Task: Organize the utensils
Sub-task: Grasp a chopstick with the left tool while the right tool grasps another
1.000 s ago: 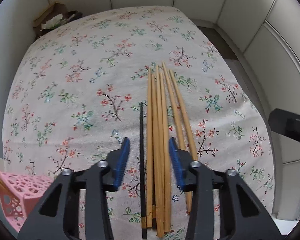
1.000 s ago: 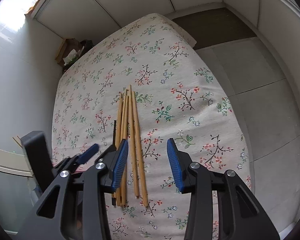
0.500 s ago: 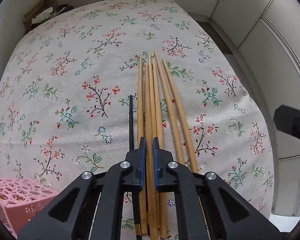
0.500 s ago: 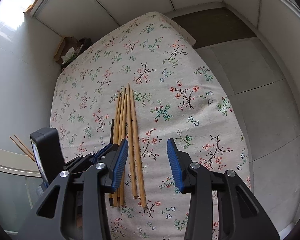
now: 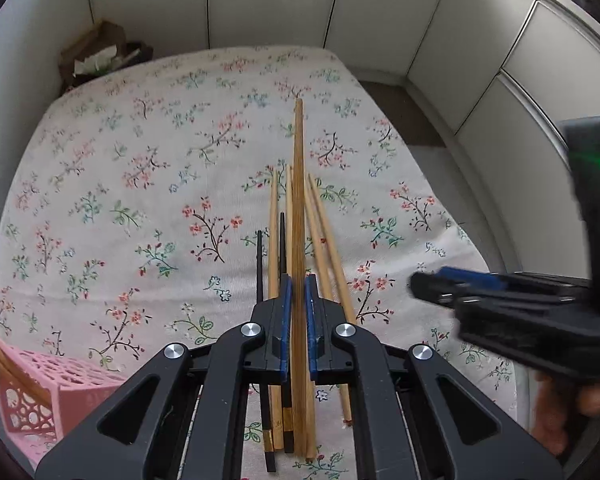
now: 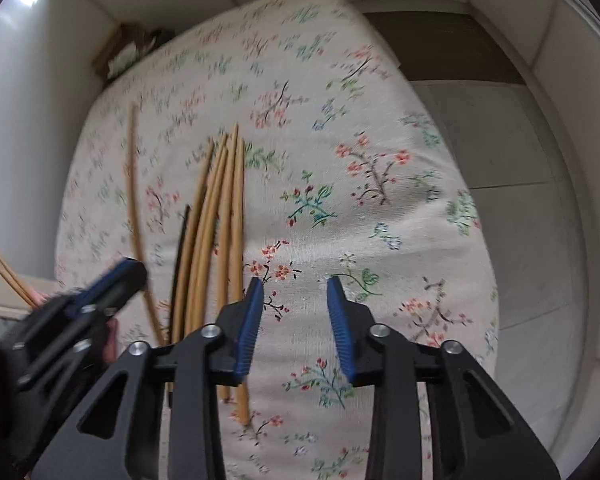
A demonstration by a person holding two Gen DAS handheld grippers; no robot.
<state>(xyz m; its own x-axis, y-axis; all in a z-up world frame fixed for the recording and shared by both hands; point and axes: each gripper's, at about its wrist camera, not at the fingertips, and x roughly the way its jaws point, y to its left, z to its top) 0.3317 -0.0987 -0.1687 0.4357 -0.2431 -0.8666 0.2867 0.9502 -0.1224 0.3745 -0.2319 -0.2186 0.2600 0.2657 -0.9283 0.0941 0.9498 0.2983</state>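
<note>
No readable text, labels, brands or numbers appear anywhere

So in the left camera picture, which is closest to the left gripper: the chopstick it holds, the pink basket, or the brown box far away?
1. Held wooden chopstick, clamped in the left gripper.
2. Pink basket, low on its left.
3. Brown box, at the far left corner.

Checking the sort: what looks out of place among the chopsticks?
Two black chopsticks lie mixed into the wooden pile on the cloth. The left tool has one wooden chopstick clamped and raised off the pile. Otherwise nothing stands out.
</note>
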